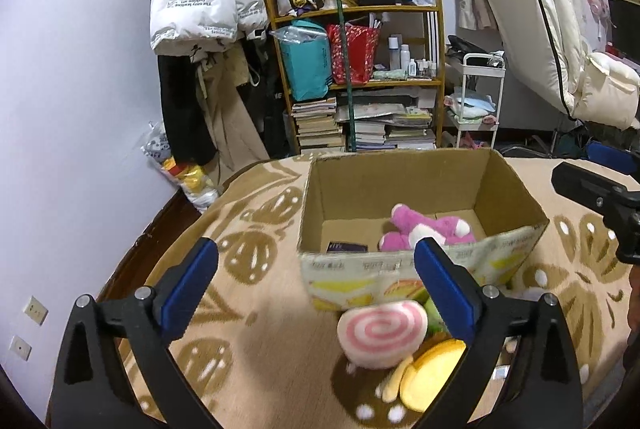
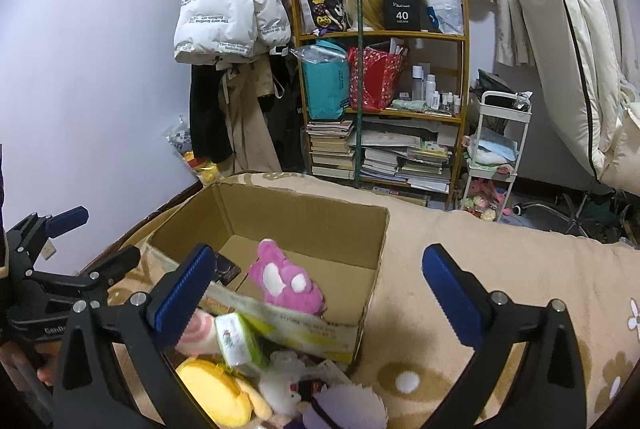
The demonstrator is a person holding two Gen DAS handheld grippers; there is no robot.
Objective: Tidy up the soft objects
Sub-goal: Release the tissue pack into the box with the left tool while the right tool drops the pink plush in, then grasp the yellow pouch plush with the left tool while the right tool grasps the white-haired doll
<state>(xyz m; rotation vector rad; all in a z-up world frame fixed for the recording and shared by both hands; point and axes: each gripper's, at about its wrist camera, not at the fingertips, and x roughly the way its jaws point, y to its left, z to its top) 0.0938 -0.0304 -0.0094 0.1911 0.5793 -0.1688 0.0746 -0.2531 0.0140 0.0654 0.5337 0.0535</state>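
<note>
1. While both hand-held tools hang over the patterned blanket (image 1: 248,313), the left gripper (image 1: 316,279) has its blue pads spread wide apart with nothing pressed between them; the jaws sit on either side of the view of a pile of soft toys without touching it.
2. The right gripper (image 2: 318,279) is likewise spread wide and empty, its pads framing the near right corner of the box.
3. Closest to both tools, on the blanket just in front of the box's near wall, lies the pile: a round pink-and-white swirl cushion (image 1: 382,333), a yellow plush (image 1: 430,373) just beside it, and, seen from the right wrist, a small white-and-green pack (image 2: 240,339), a white fluffy toy (image 2: 286,389) and a purple-and-white toy (image 2: 340,409) at the bottom edge.
4. Just behind the pile stands the open cardboard box (image 1: 516,189), its near wall printed with yellow pictures.
5. Inside the box, on its floor toward the near right corner, lies a pink plush toy (image 1: 424,229) with white patches; a small dark flat item (image 1: 346,248) lies at the near left corner, apart from the plush.
6. Past the far edge of the blanket stands a wooden shelf (image 2: 464,69) loaded with bags, bottles and stacked books.
7. Left of the shelf, a white puffer jacket (image 2: 228,1) hangs against the wall.
8. Right of it stands a small white cart (image 2: 500,149), and a cream mattress (image 1: 532,21) leans upright by the curtains.
</note>
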